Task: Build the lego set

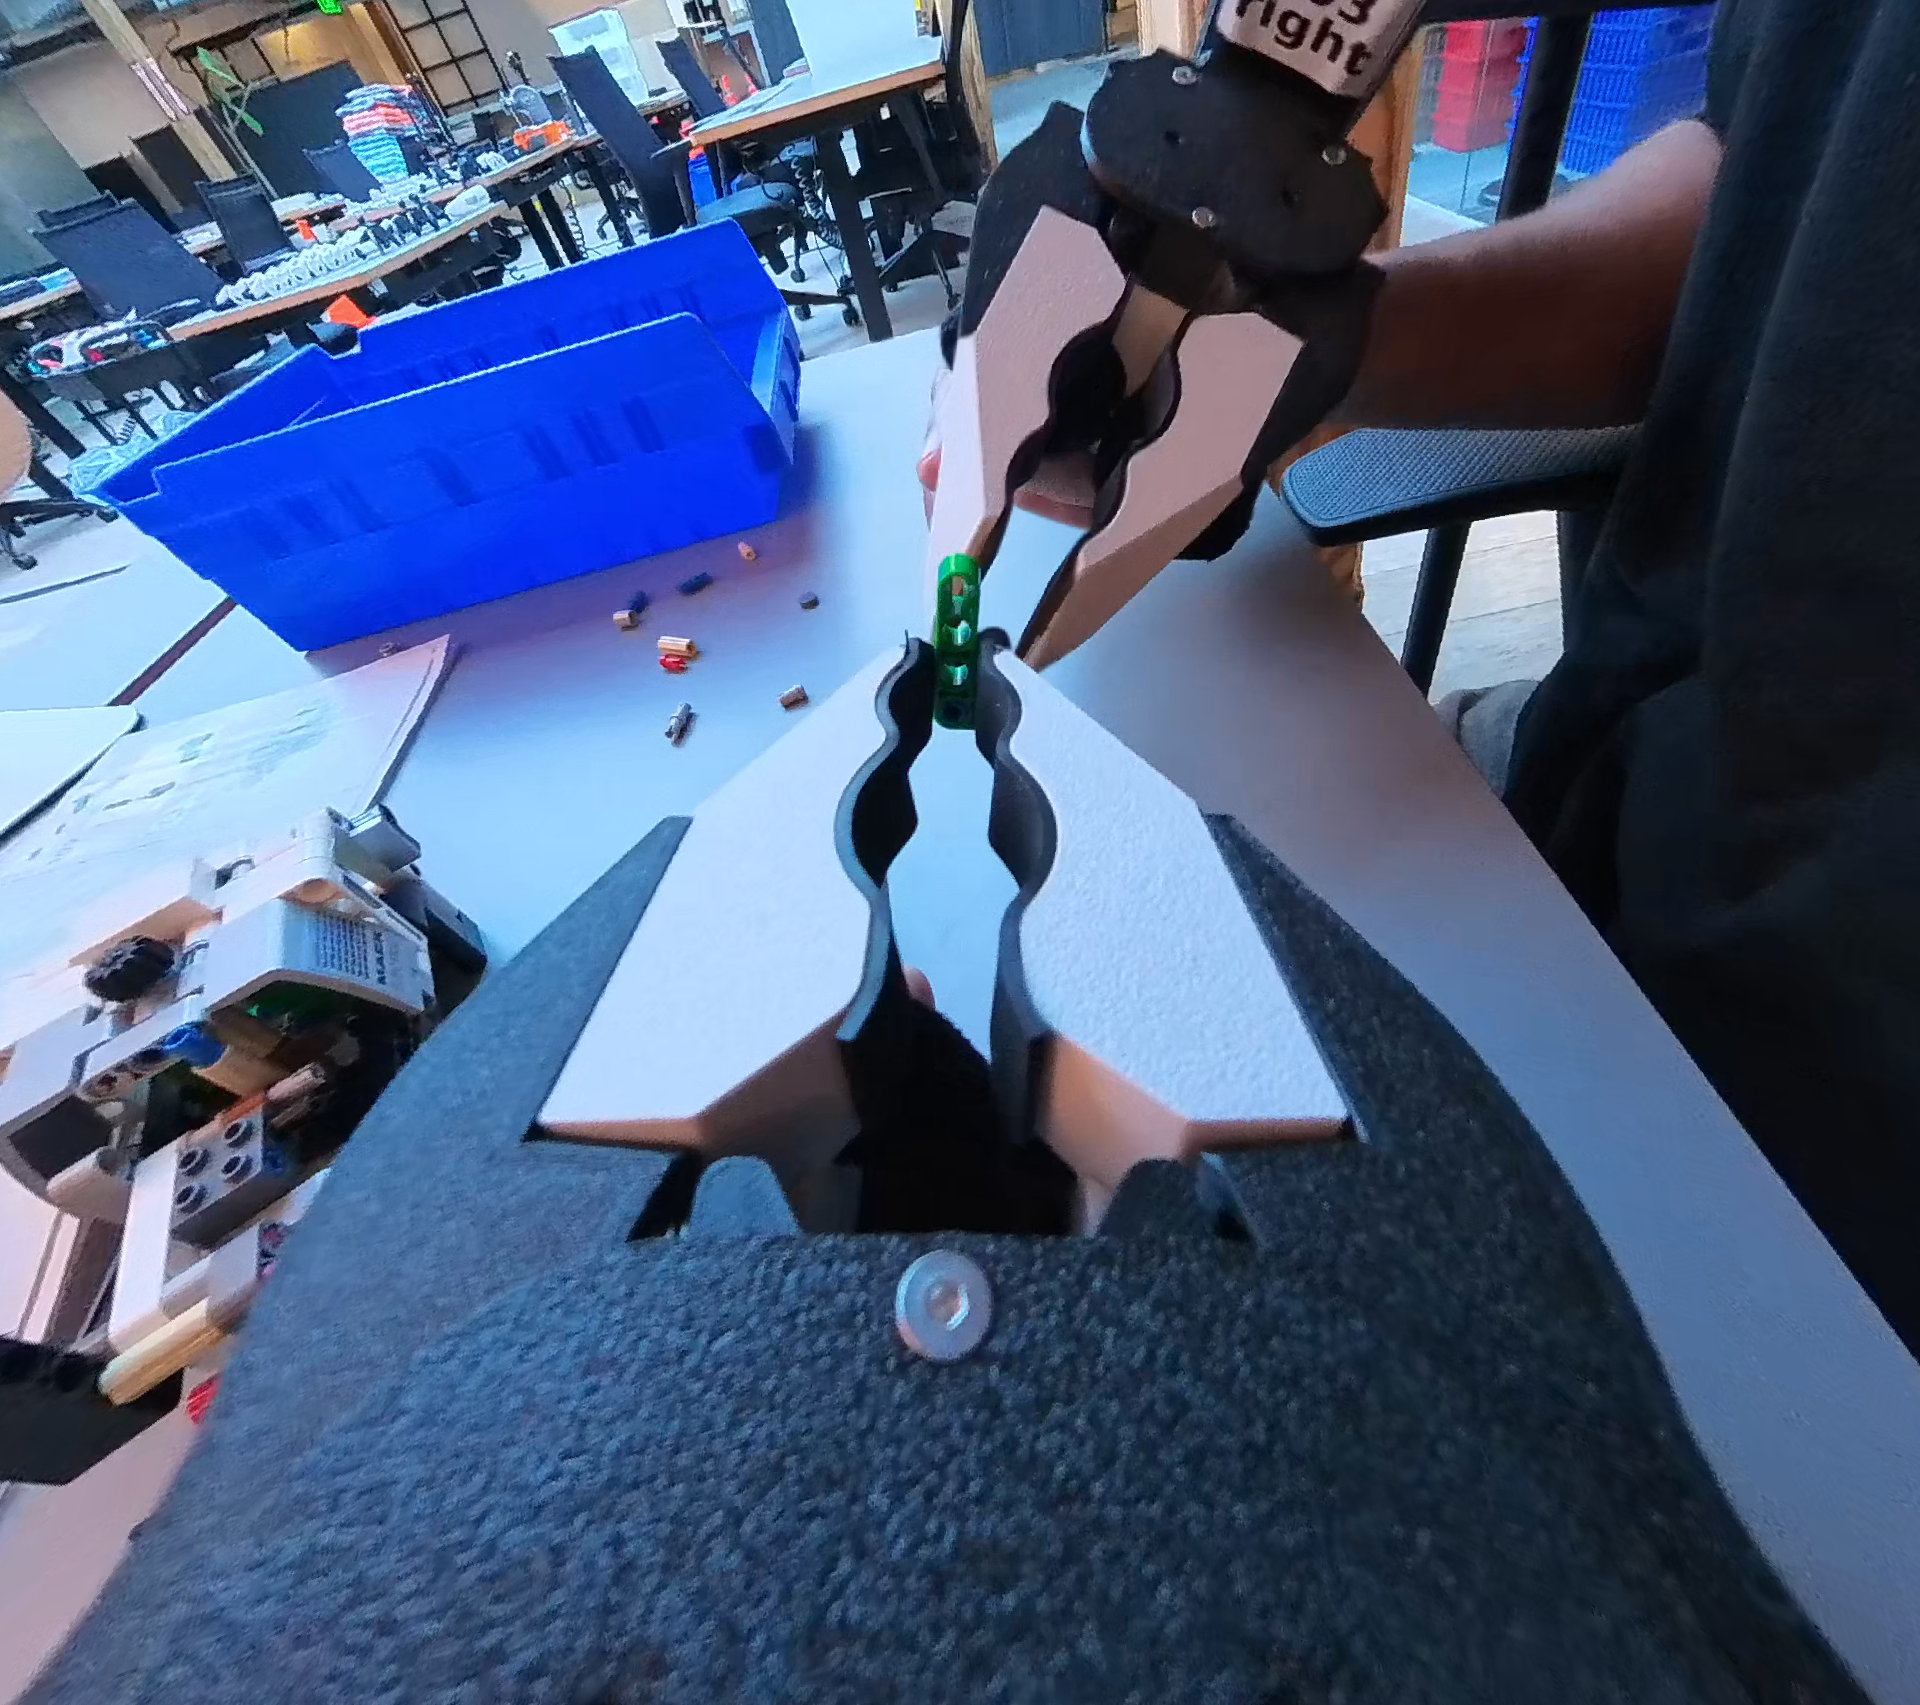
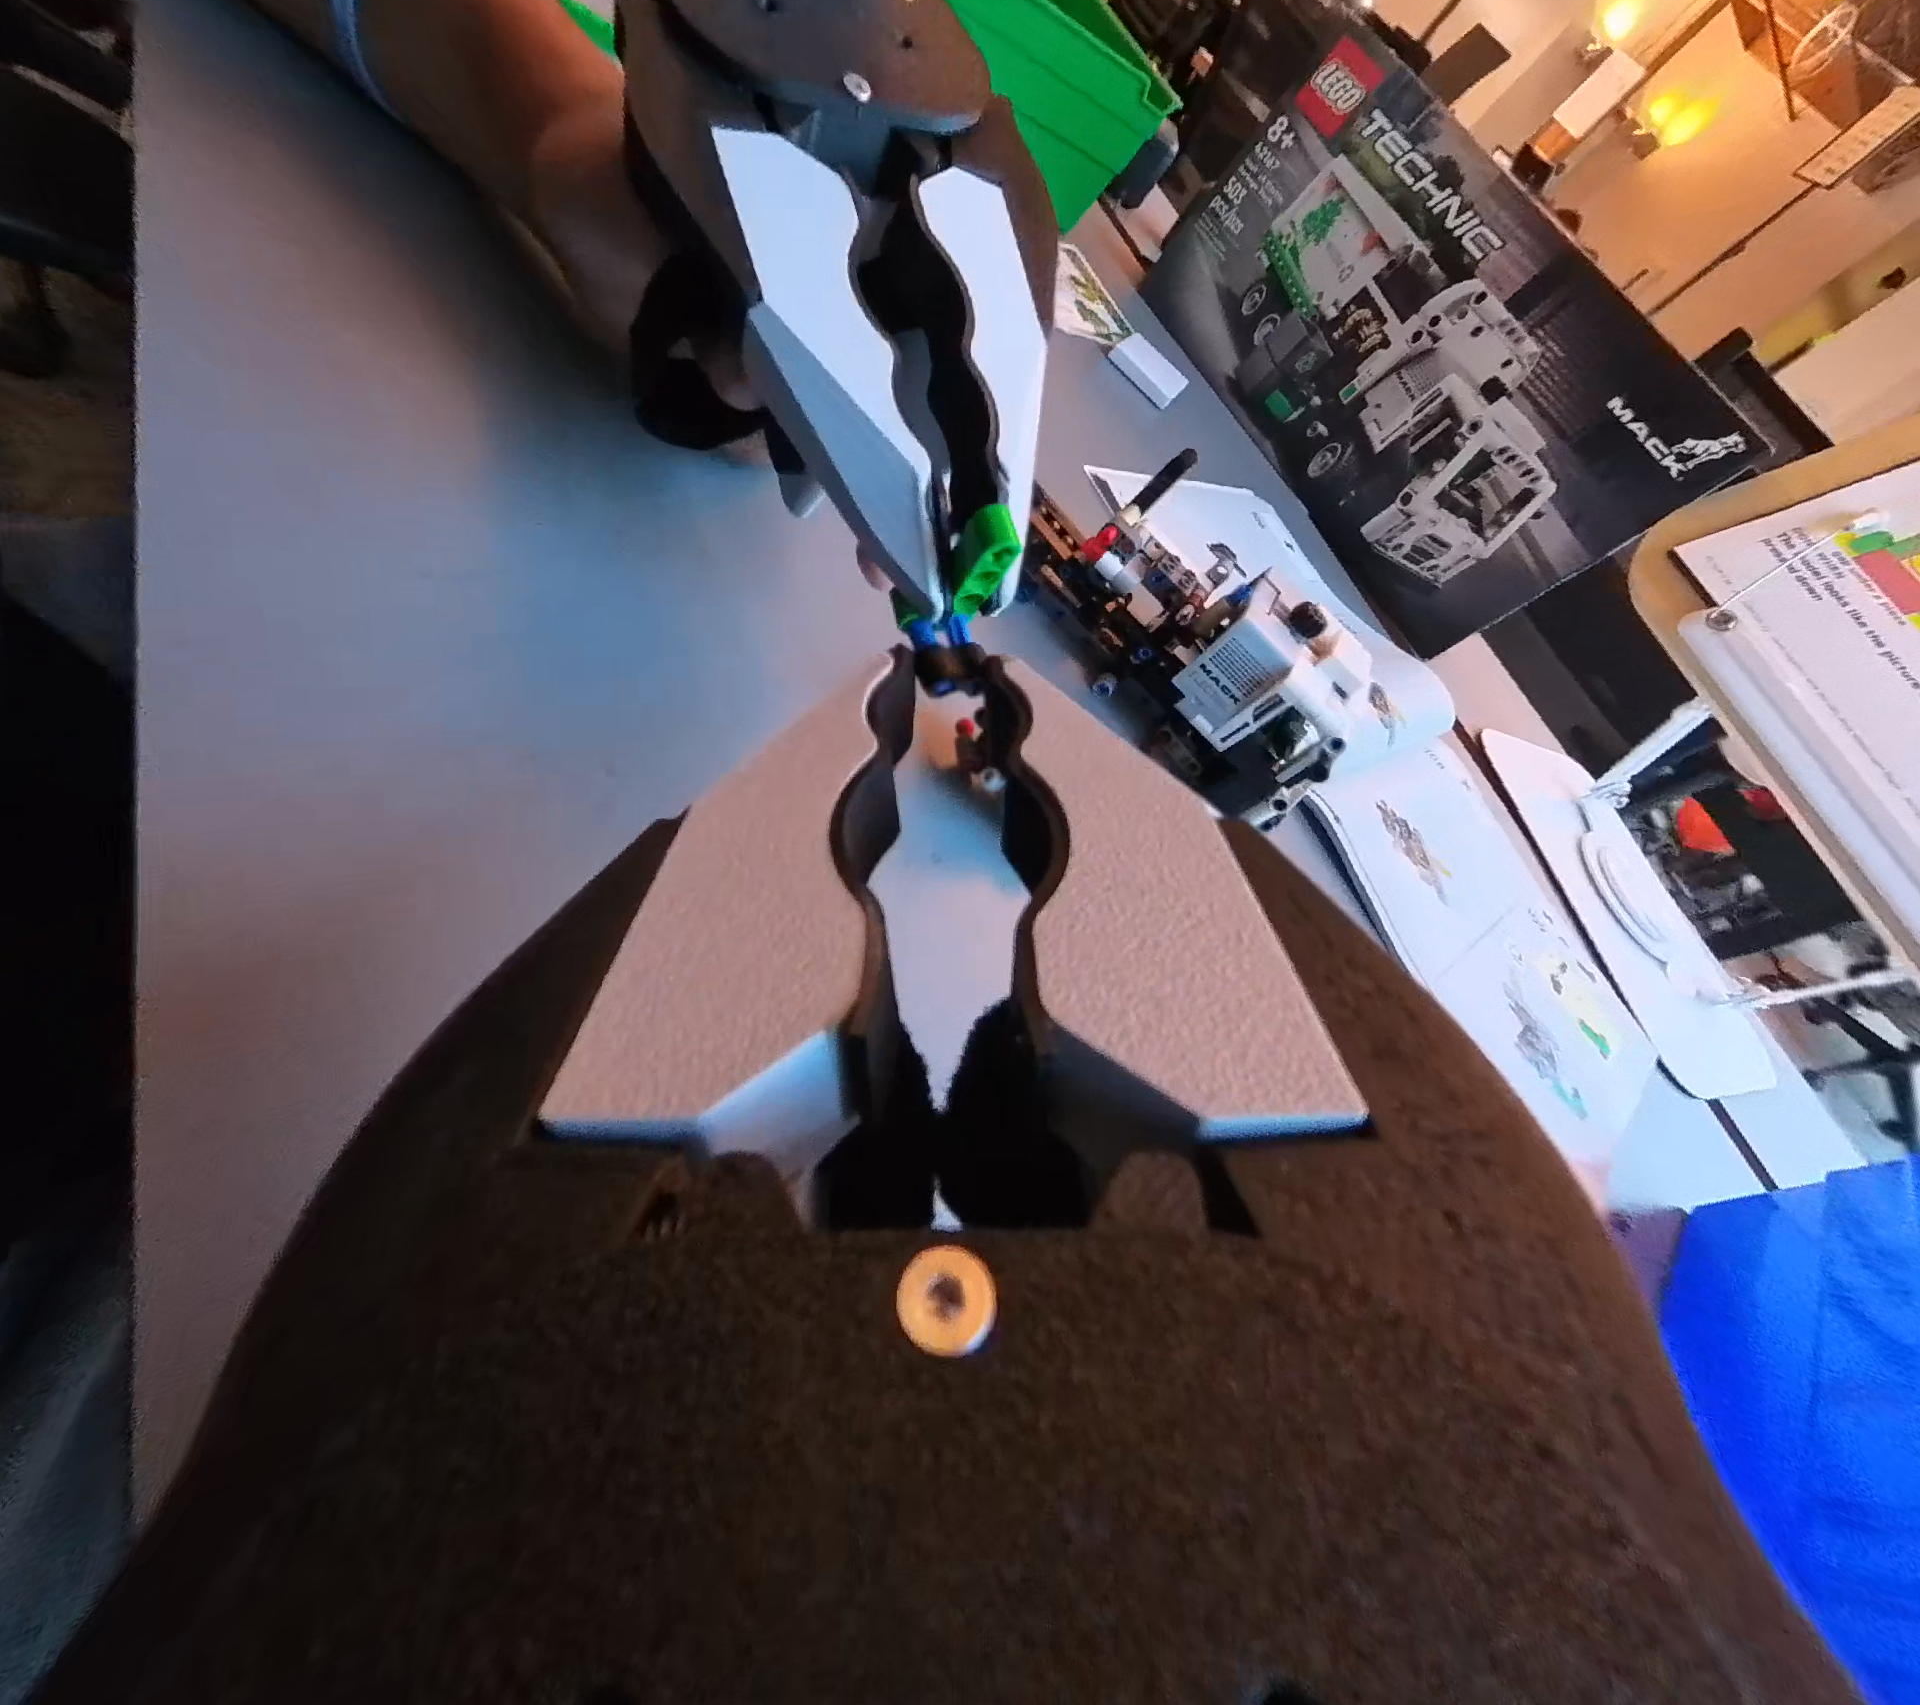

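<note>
The bin [image 1: 457,450] stands on the table [image 1: 1299,824], with loose small pieces [image 1: 681,653] scattered just before it. The booklet [image 1: 260,751] lies left of those pieces, the part-built truck [image 1: 229,1021] nearer still. In the right wrist view, the set's box [image 2: 1455,346] stands behind the truck.

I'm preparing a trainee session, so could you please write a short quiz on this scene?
1. True or false: the left gripper is shut on a green beam.
2. What does the right gripper pinch at its tips? A) a black pin with blue ends; B) a wheel; C) a booklet page.
3. Fill in: the loose small pieces lie on the table beside the ____ bin.

Key: 1 true; 2 A; 3 blue.
</note>
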The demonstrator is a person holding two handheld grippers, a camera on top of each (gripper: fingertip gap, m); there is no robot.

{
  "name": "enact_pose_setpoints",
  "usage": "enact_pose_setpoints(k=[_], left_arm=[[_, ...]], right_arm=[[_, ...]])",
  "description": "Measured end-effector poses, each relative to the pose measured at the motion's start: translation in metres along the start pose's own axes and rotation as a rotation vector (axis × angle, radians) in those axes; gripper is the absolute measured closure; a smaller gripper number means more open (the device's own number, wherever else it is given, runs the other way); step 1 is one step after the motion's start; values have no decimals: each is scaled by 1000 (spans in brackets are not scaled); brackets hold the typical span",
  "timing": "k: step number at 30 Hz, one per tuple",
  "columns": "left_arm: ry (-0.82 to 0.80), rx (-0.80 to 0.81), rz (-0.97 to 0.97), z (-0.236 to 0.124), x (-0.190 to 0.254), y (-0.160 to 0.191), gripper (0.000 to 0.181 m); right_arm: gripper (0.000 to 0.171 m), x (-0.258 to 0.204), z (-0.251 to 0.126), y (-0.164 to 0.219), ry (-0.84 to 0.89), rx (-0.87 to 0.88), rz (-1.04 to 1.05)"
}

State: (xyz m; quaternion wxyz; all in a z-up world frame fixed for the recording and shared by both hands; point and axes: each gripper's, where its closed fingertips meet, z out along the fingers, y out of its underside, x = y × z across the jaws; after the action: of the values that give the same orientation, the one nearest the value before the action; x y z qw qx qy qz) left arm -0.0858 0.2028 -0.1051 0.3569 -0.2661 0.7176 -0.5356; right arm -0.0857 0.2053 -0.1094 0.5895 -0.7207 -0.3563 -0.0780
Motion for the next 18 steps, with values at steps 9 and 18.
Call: enact_pose_setpoints(k=[9, 18], left_arm=[[11, 102, -85, -5, -1, -15, 176], [140, 404, -444, -19, -9, -52, 177]], right_arm=[[159, 6, -4, -17, -16, 198, 177], [159, 24, -12, -53, 42, 483, 347]])
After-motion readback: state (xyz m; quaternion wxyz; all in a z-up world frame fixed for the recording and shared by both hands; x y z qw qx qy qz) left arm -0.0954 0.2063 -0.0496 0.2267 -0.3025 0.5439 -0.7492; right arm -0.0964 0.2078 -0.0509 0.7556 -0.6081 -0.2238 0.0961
